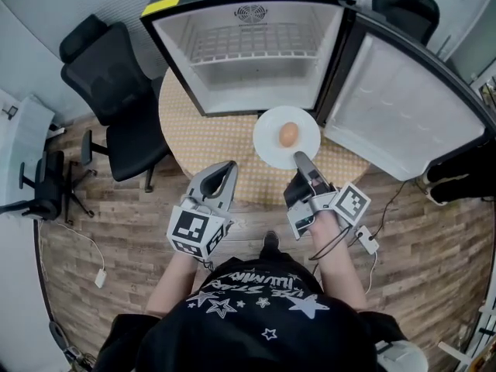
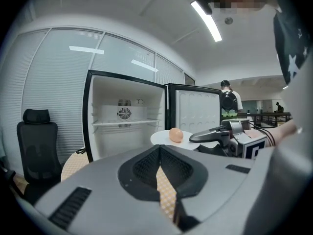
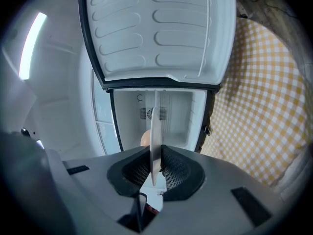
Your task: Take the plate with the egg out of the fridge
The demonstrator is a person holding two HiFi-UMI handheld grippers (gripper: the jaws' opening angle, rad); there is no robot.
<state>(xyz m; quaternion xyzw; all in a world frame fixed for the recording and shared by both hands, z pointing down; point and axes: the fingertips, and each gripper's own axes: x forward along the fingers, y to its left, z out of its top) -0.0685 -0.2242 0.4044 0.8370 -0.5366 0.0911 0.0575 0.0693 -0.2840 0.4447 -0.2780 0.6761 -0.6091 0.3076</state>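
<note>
Our right tongs (image 1: 299, 160) are clamped on the near rim of the white plate (image 1: 270, 142). The plate is outside the fridge (image 1: 256, 84), over the bench (image 1: 203, 142) just in front of the open compartment, with the egg (image 1: 288, 134) at its middle. Our left tongs (image 1: 228, 169) are closed on nothing, beside the right pair. The round bench wears a yellow checked cloth, and the fridge door (image 1: 395, 107) stands wide open to the right. Around the bench we see a plank floor (image 1: 116, 231), black office chairs (image 1: 116, 91) and blinds (image 2: 54, 92) behind glass.
</note>
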